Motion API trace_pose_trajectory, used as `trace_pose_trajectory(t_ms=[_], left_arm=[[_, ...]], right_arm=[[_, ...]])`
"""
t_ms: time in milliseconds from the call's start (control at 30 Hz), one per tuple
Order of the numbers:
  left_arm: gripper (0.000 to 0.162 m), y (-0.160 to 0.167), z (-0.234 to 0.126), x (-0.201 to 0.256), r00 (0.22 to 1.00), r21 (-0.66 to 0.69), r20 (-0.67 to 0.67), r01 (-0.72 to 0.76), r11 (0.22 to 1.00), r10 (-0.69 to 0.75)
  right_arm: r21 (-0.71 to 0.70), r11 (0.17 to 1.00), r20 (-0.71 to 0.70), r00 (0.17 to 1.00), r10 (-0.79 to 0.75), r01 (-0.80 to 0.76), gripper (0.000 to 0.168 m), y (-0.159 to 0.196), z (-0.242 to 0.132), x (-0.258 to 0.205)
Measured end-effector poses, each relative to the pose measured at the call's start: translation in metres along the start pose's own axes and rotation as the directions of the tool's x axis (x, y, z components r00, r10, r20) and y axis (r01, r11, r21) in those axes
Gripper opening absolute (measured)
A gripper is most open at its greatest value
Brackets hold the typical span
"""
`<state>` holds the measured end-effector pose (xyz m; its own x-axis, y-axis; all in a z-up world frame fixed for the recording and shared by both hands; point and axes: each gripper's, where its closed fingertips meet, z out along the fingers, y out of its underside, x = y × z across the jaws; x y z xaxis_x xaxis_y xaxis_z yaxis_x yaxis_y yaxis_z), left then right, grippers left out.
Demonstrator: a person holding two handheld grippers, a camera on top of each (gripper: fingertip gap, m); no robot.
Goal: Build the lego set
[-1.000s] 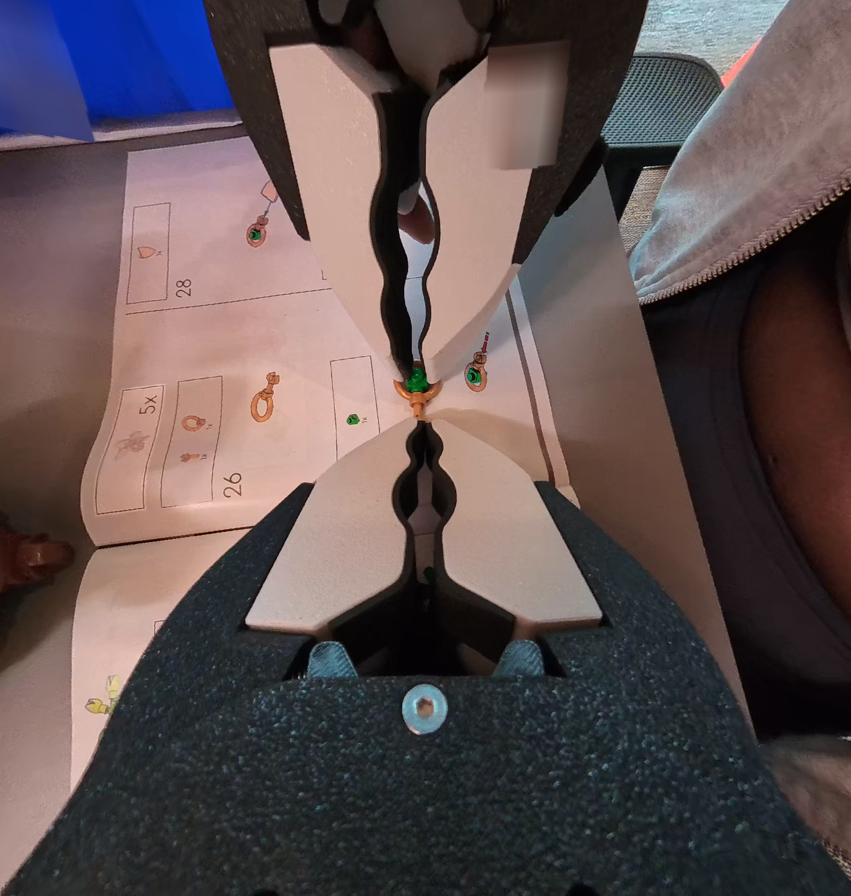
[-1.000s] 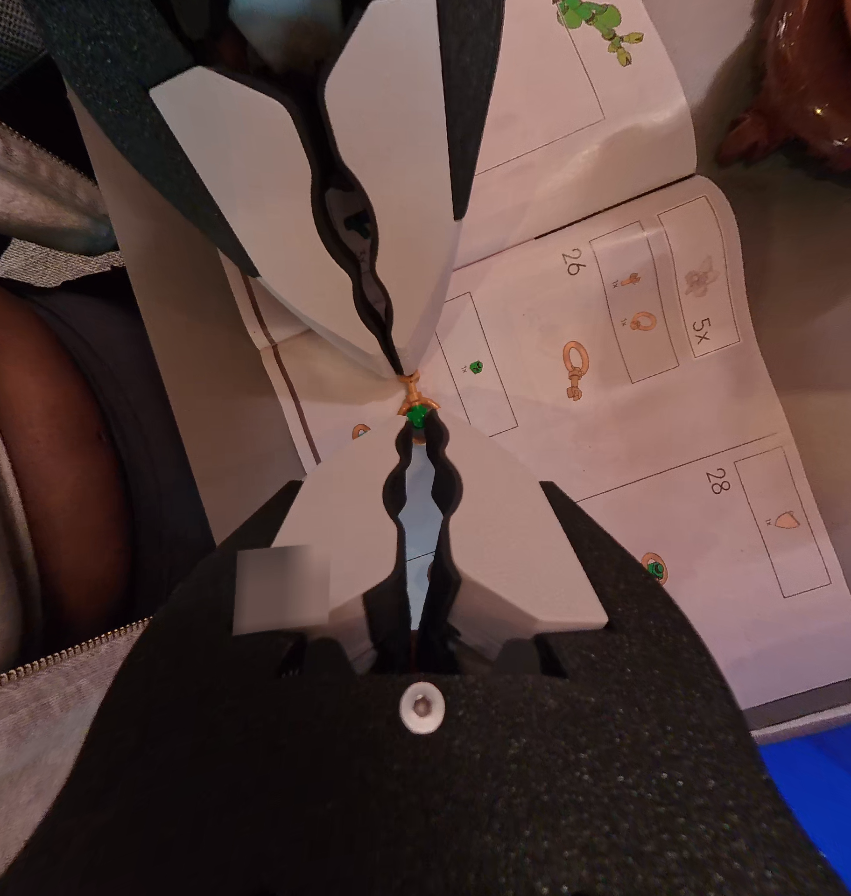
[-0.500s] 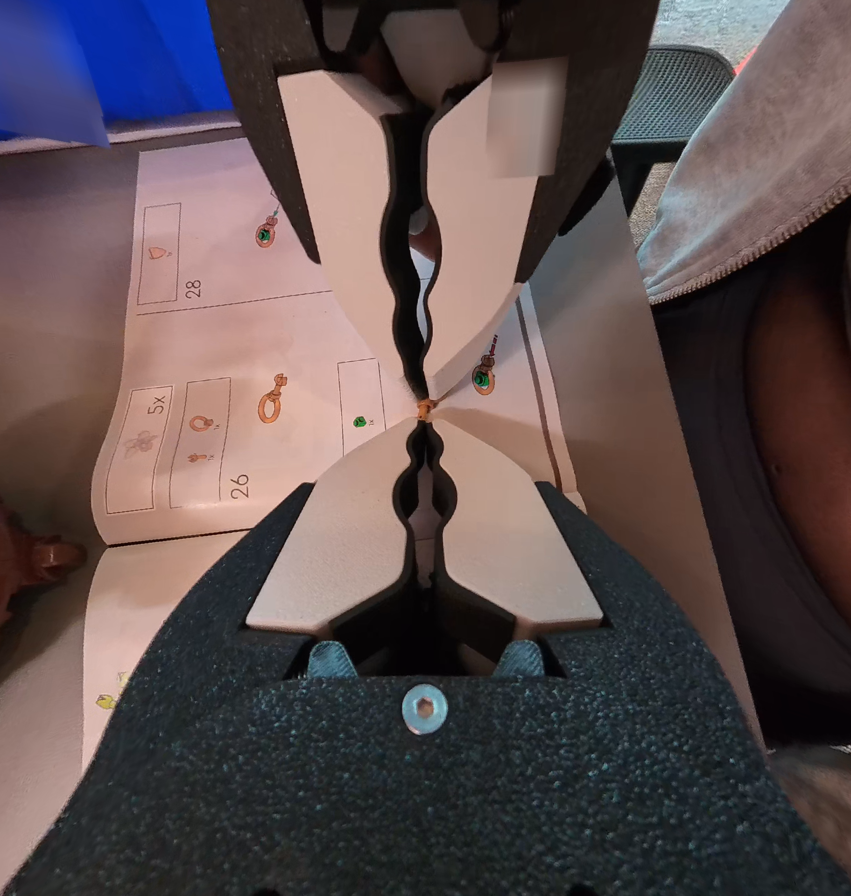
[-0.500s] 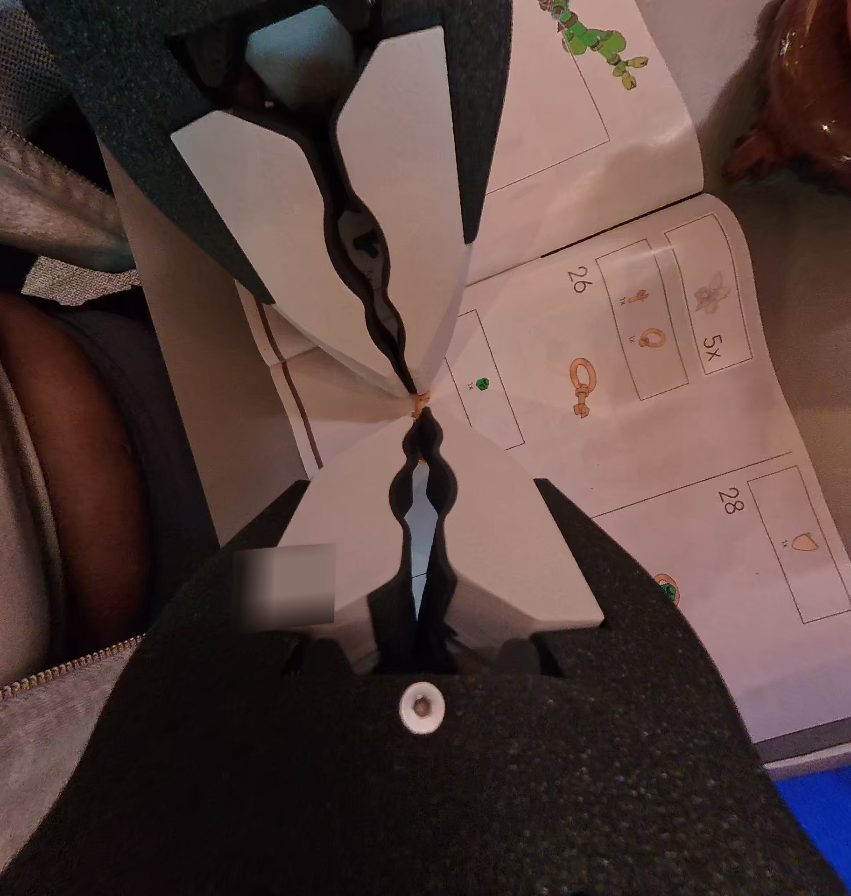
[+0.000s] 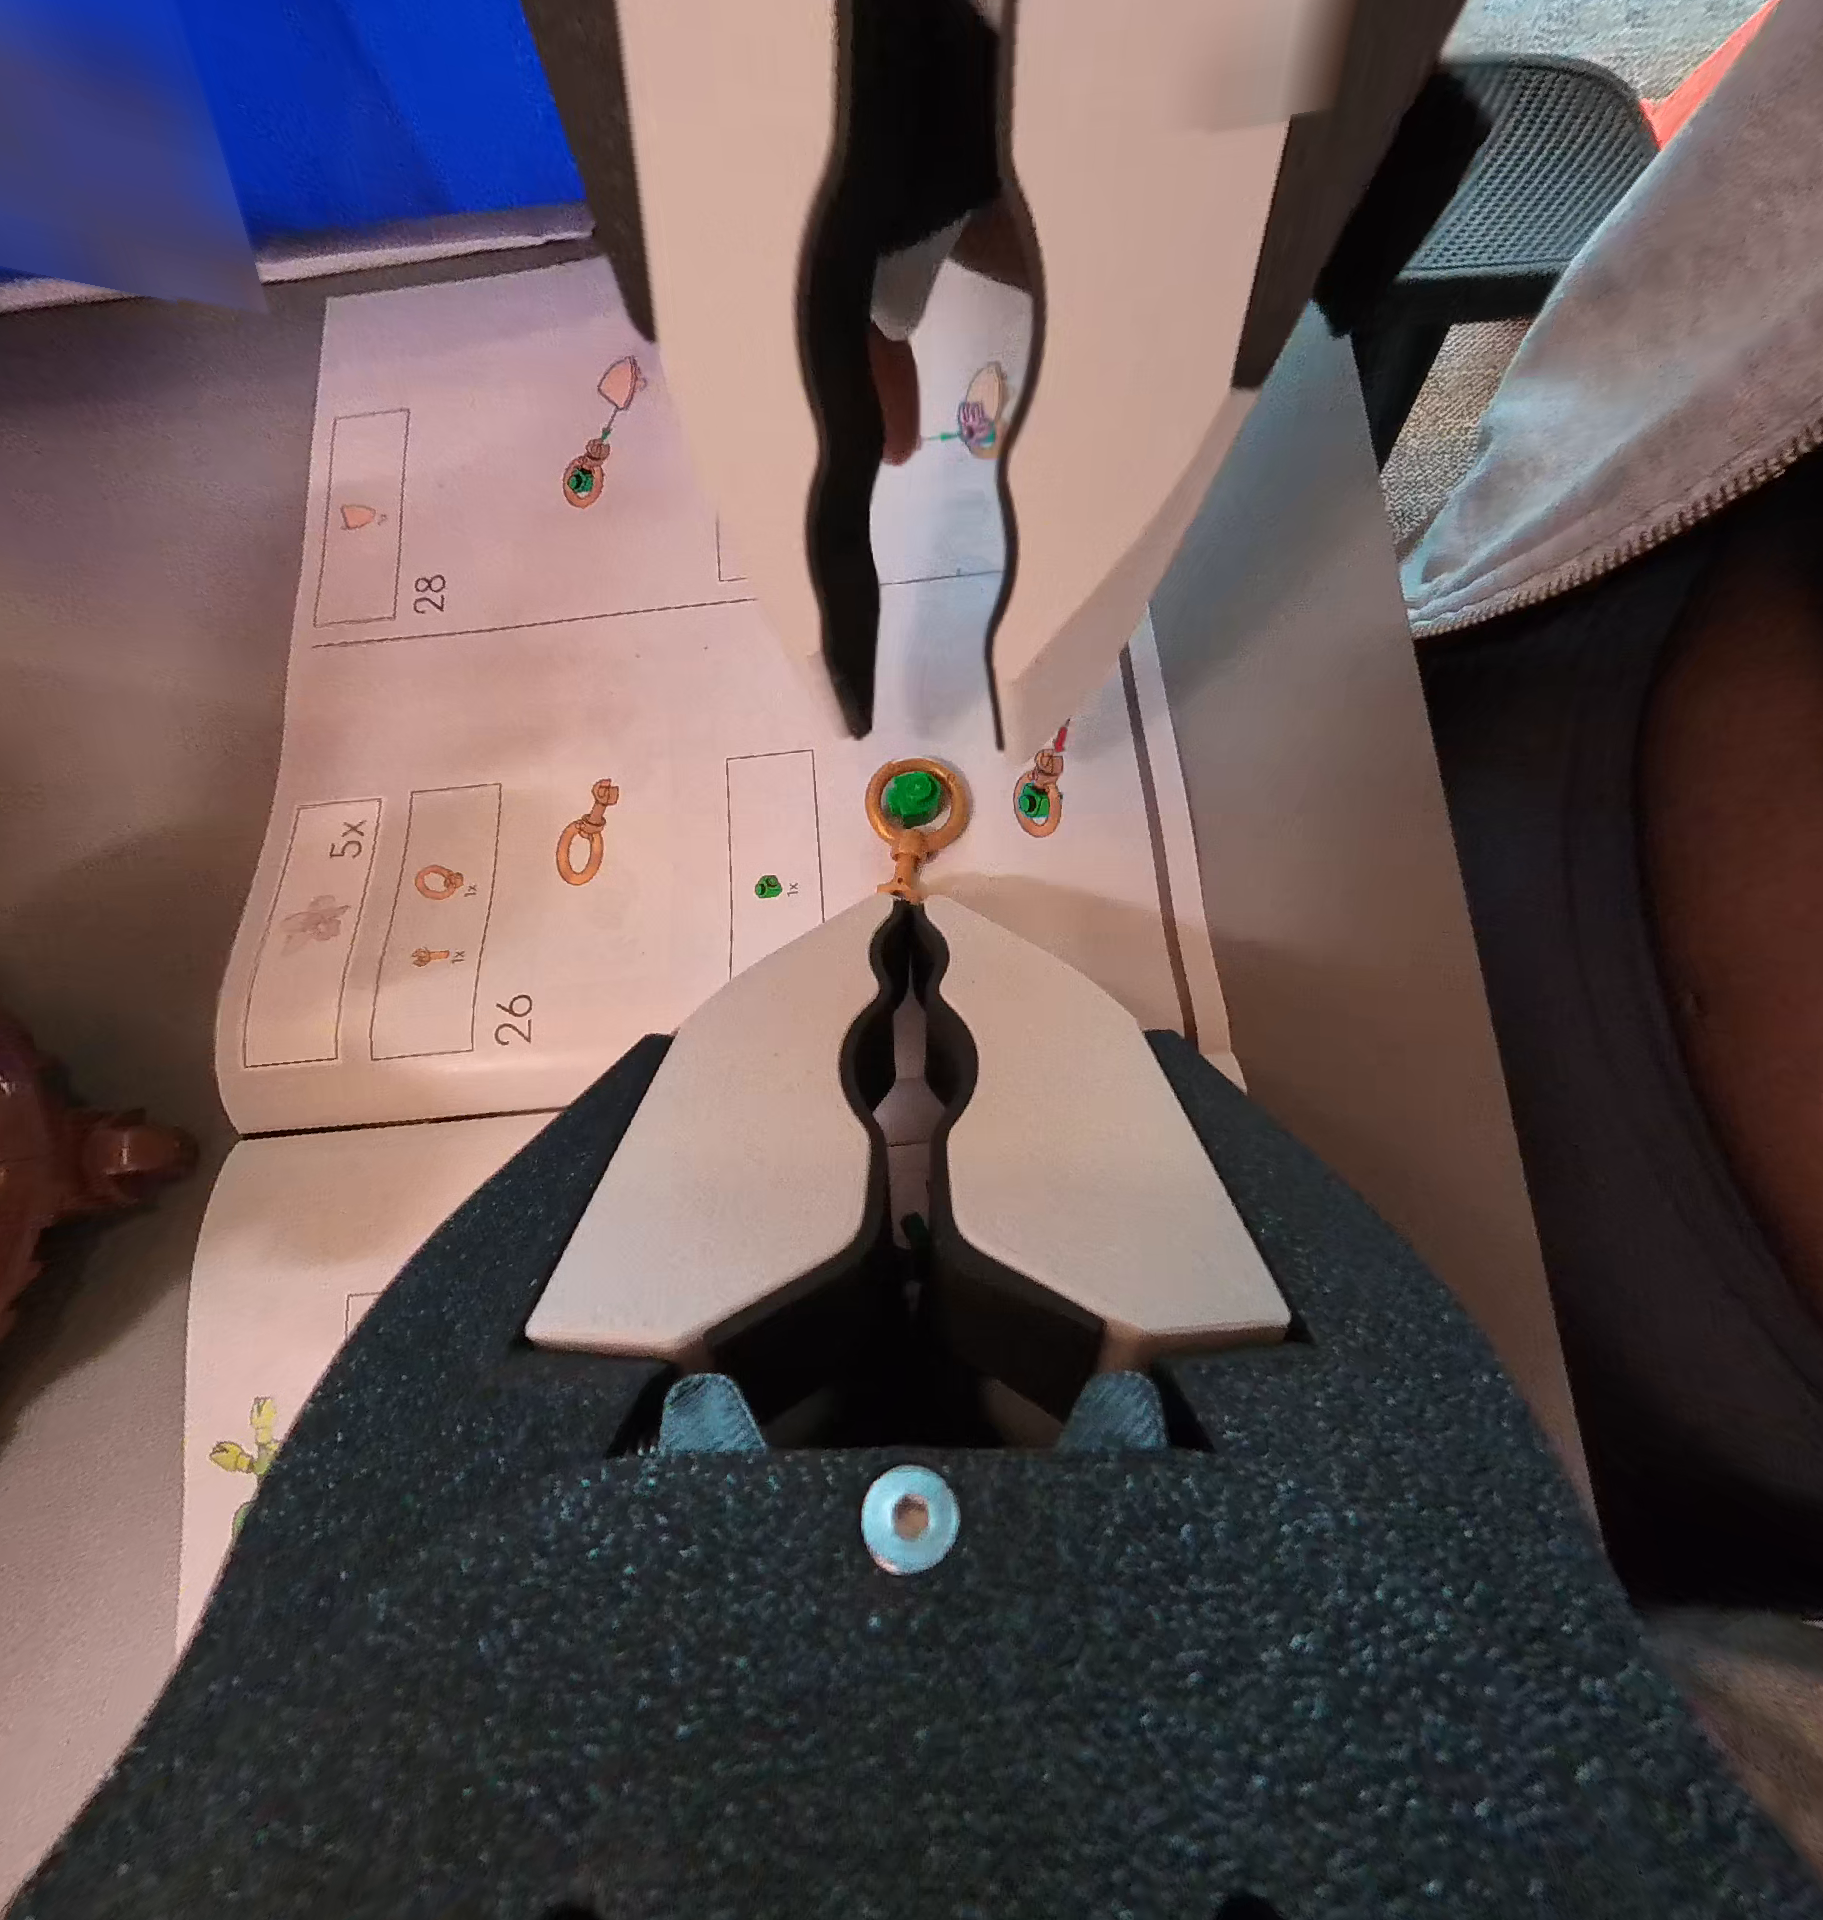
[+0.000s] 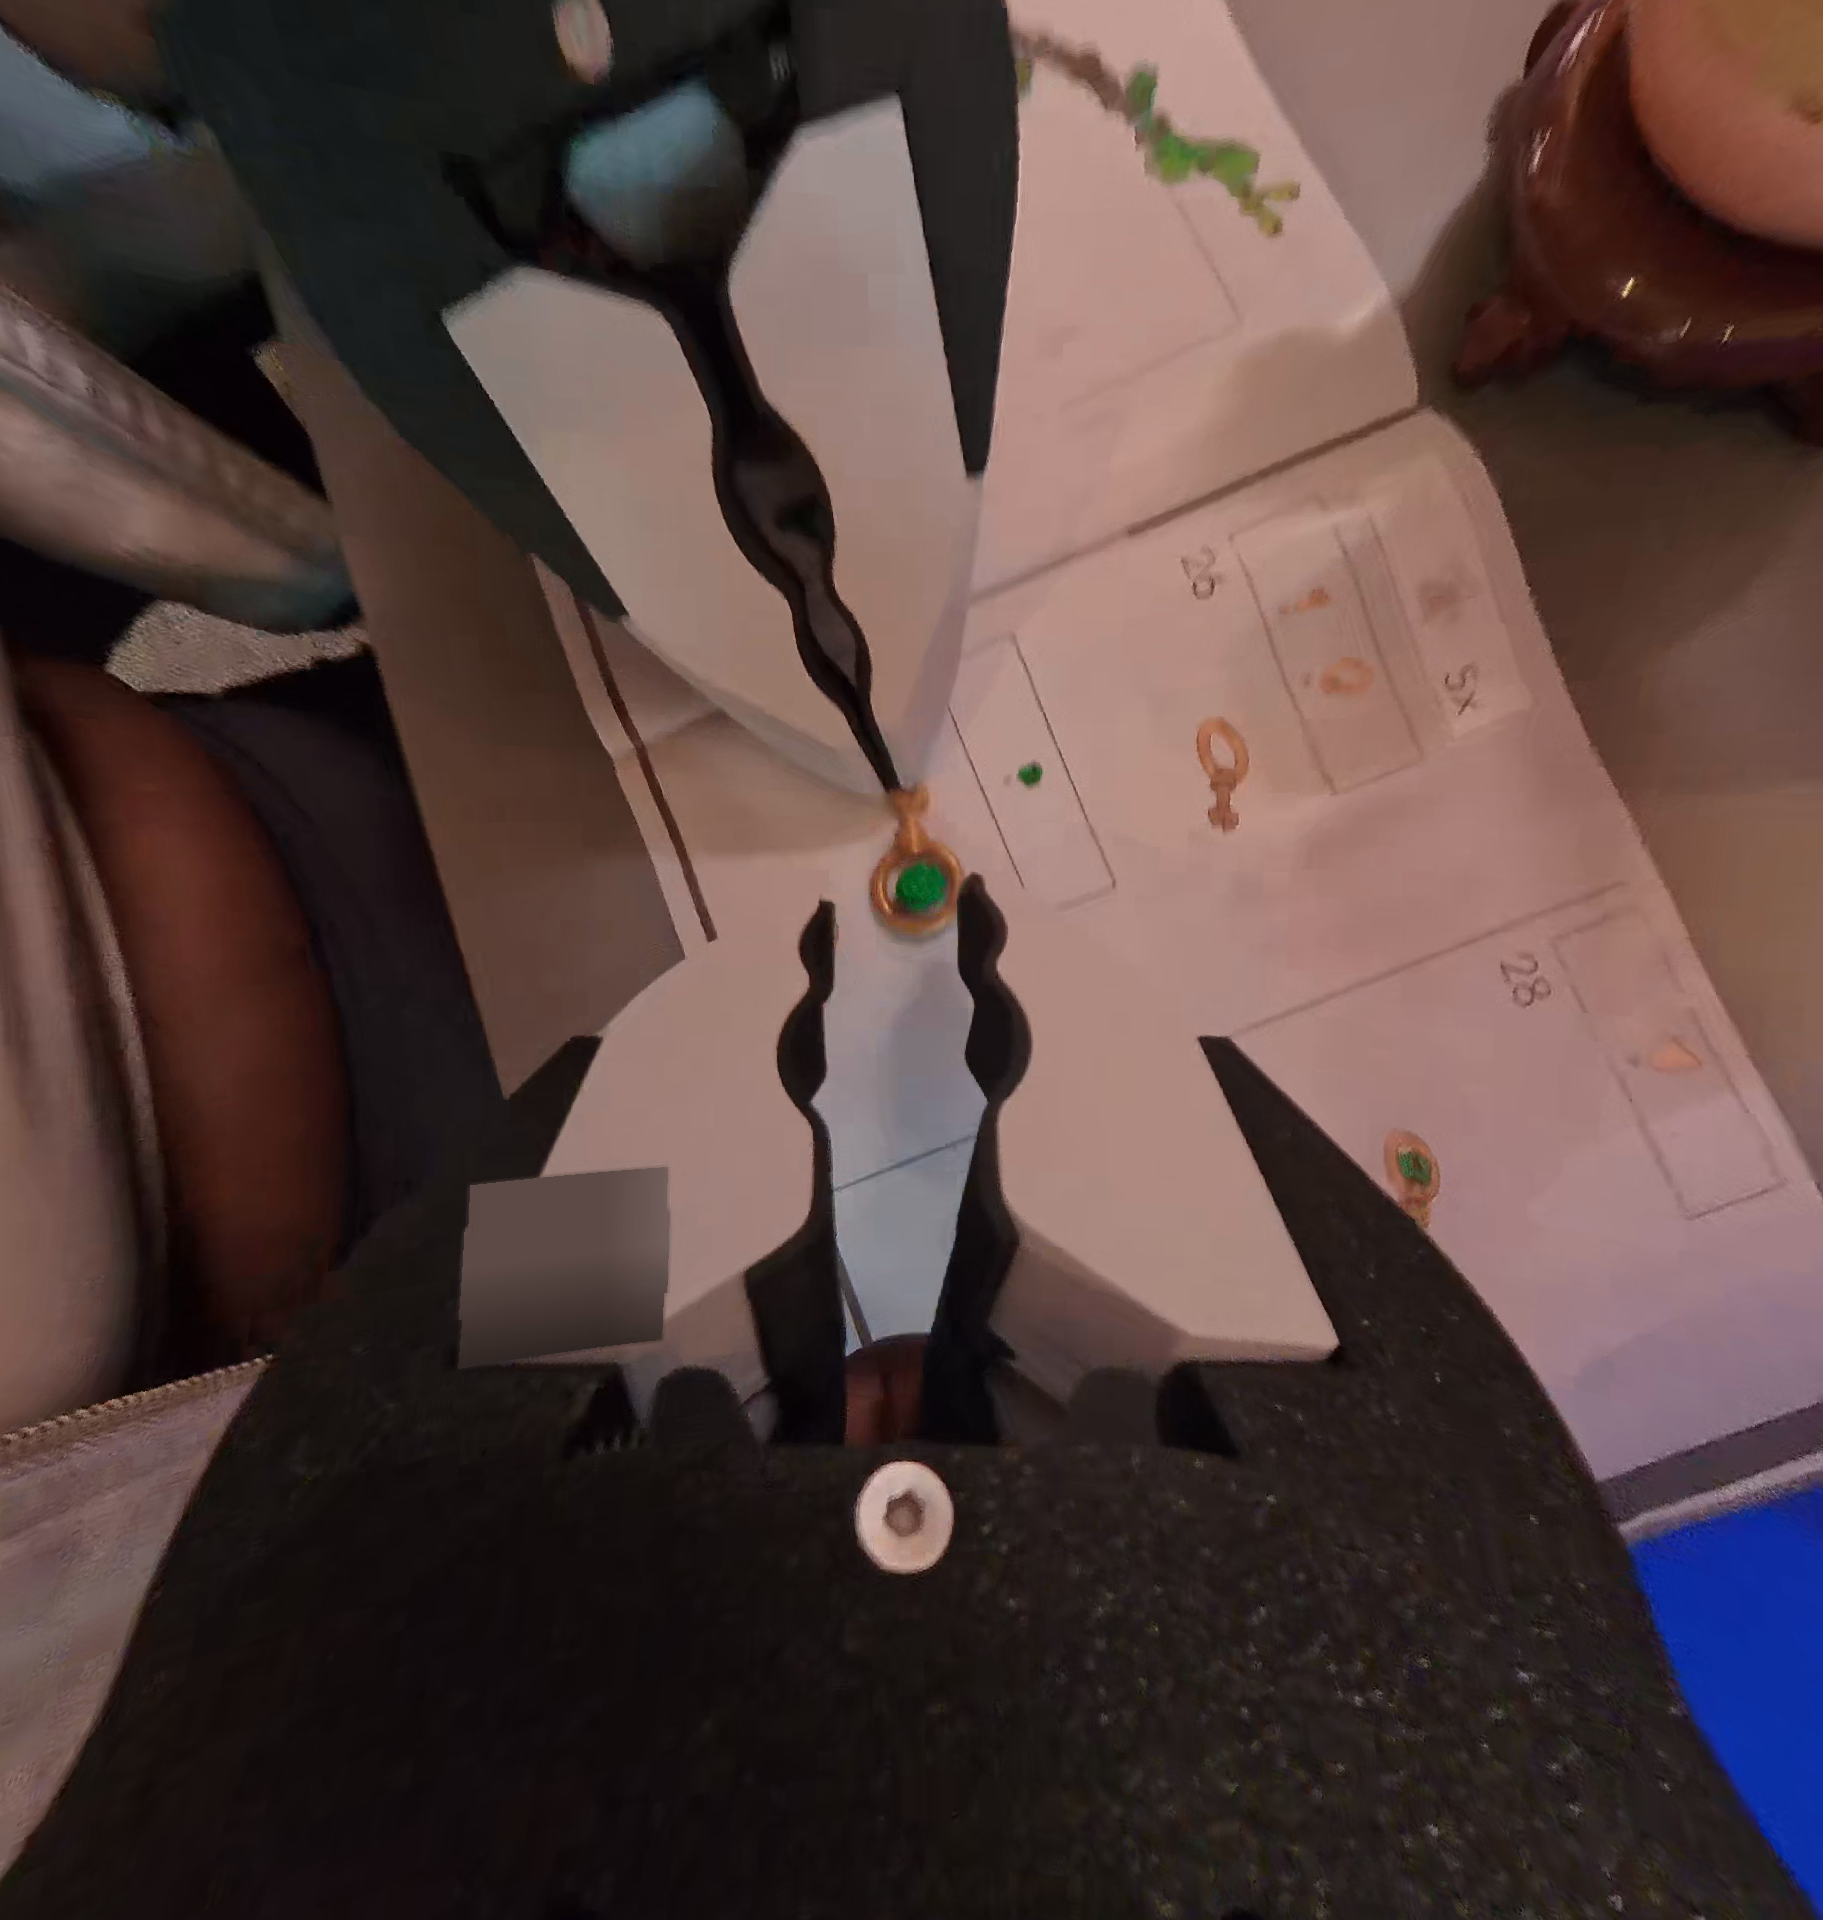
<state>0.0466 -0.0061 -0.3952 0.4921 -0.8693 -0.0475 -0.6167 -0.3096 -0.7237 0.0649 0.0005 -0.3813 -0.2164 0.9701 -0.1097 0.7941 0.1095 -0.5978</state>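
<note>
**Left gripper pinches gold ring piece, right gripper spread apart**

Left gripper is pressed together on the stem of a small gold ring piece, which holds a green stud in its loop. Under it, an open instruction booklet lies on the grey table, with a brown figure at the table's left side. Facing it, the right gripper has its fingers parted, empty, tips just beside the ring. A person's grey zipped garment shows at the right.
</note>
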Motion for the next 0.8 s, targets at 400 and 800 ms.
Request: trace_pose_trajectory(t_ms=[400, 800], left_arm=[[0.0, -0.001, 0.001, 0.0, 1.0, -0.023, 0.012, -0.008, 1.0, 0.008], [0.0, -0.001, 0.001, -0.001, 0.999, -0.013, 0.012, -0.03, 0.999, 0.03]], right_arm=[[-0.005, 0.995, -0.173, 0.98, 0.096, -0.098, 0.011, 0.002, 0.008, 0.006], [-0.139, 0.985, -0.097, 0.988, -0.117, 0.103, 0.009, 0.004, 0.013, 0.006]])
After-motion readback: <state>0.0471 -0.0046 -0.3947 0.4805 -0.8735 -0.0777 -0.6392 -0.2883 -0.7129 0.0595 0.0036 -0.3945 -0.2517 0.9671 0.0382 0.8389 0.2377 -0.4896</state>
